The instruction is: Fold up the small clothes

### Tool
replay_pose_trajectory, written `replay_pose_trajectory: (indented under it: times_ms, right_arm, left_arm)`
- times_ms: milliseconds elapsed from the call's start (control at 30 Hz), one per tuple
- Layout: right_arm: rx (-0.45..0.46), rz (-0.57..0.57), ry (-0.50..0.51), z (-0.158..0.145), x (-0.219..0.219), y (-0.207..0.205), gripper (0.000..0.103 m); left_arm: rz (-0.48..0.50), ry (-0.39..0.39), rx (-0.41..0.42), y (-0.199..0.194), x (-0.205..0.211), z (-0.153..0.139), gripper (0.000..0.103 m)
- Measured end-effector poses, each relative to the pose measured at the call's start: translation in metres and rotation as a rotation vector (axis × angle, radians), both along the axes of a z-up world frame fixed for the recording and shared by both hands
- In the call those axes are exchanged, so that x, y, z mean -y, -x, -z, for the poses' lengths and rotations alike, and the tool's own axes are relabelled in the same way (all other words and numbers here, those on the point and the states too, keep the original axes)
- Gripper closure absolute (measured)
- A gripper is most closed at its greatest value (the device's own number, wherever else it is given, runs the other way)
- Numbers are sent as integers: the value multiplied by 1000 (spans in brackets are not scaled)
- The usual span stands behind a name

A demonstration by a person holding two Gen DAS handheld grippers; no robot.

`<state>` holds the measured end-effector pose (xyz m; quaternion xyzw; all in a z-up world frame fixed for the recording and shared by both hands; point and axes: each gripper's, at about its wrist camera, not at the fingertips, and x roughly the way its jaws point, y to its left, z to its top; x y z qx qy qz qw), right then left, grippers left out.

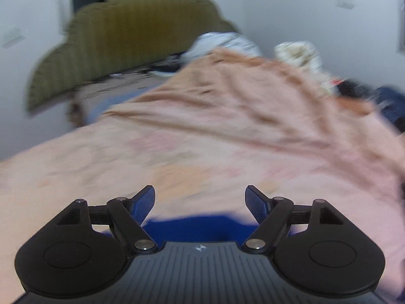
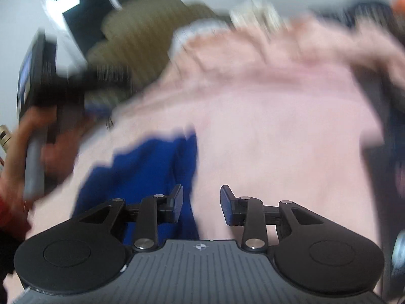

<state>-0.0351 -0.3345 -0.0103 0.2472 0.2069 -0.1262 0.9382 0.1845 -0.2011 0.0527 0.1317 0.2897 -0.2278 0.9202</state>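
Jaws apart on left gripper (image 1: 200, 204) and right gripper (image 2: 201, 204), empty | one small dark-blue cloth garment (image 2: 141, 169), blurred, creased, flat on pink wrinkled bedspread (image 2: 278, 131) just below both grippers | two grippers

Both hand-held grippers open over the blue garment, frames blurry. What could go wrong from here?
1. The blue garment lies directly on the pink blanket; a low pinch may catch both layers.
2. The right hand-held gripper straddles the garment's right edge, with one finger over blue and one over pink, so it may close on very little garment cloth.
3. The left hand-held gripper sees only a strip of blue at its base, and both views are motion-blurred, so its aim is uncertain.
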Motion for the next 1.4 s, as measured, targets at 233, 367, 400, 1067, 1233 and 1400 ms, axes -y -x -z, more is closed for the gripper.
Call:
replay_pose_trajectory:
  times_ms: [233,367,400,1067,1233,1400]
  right_arm:
    - [-101,-209,-138,8,29,-114,51]
    - [-122,-210,-228,32,37,-140,89]
    - [-102,-210,-240,33,37,-138,91]
    - [-182,-167,-51,27,19,-70,57]
    - [-159,-181,-20,14,11,-36,50]
    - [-186,-221,-81,26,9,-12,55]
  left_arm:
    - [-136,-108,18,22,-69,34,25]
    - [-152,-101,-4,31,-87,37,25]
    - [-147,-93,-4,35,-89,37,25]
    - [-63,-137,22,116,-98,57,23]
    - [-77,-73,-69,130,-132,59,22]
    - [-63,-39,-165,138,-148,77,22]
